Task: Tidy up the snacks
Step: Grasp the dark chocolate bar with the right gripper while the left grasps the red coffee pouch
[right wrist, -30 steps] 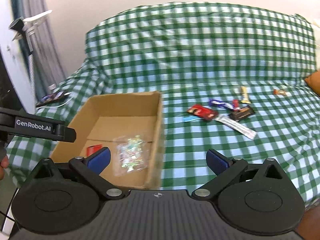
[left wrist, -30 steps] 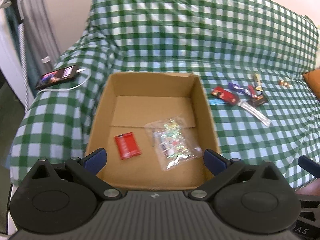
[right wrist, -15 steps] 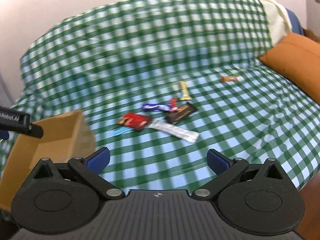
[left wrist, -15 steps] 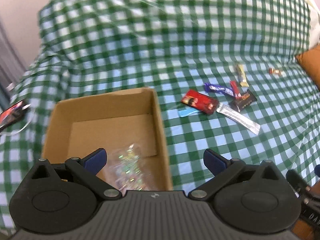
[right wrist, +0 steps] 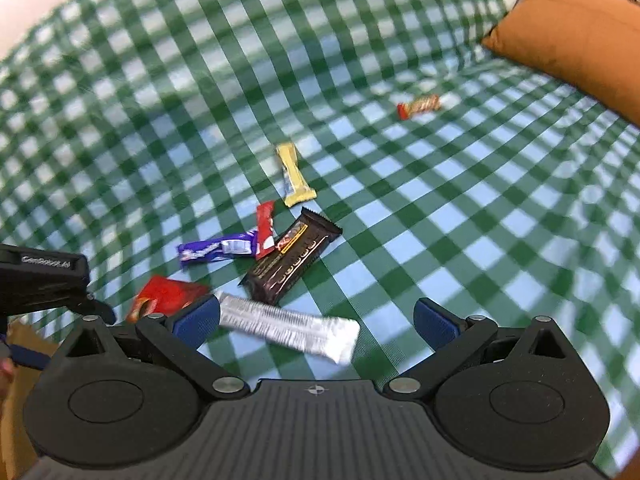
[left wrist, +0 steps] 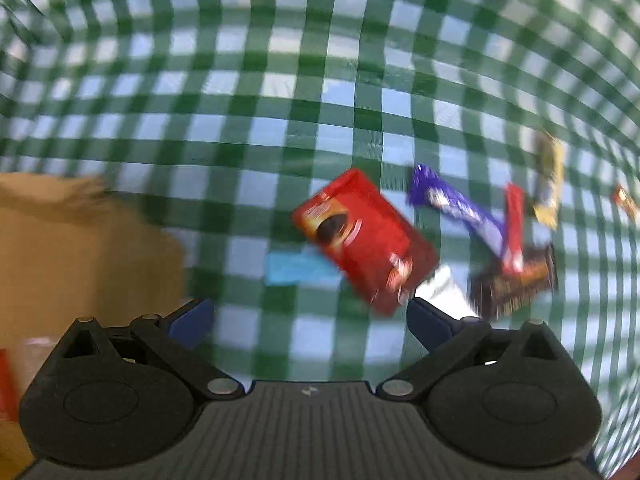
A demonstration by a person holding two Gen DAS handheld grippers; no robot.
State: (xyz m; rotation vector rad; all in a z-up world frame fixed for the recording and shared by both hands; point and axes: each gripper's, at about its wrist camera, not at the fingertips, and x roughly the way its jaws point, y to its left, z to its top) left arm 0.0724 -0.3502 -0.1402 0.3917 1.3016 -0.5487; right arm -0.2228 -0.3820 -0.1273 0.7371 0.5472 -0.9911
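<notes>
Snacks lie on the green checked cloth. In the left wrist view a red packet [left wrist: 366,240] lies just ahead of my open, empty left gripper [left wrist: 310,318], on a light blue wrapper [left wrist: 294,268], with a purple bar [left wrist: 456,208], a red stick [left wrist: 514,226], a dark brown bar [left wrist: 514,284] and a yellow bar [left wrist: 550,176] to its right. In the right wrist view my open, empty right gripper [right wrist: 316,318] hovers over a silver packet [right wrist: 288,326]. The dark brown bar [right wrist: 294,256], purple bar [right wrist: 218,250], red stick [right wrist: 265,228], yellow bar [right wrist: 294,174] and red packet [right wrist: 166,298] lie beyond.
The cardboard box [left wrist: 76,248] stands at the left, its corner also low left in the right wrist view [right wrist: 18,384]. A small red-orange candy [right wrist: 419,106] lies apart at the far right. An orange cushion [right wrist: 572,40] rests at the right. The left gripper's body [right wrist: 44,280] shows at the left.
Both grippers have swung right, away from the box, and moved down close to the snack pile. Both stay open and empty.
</notes>
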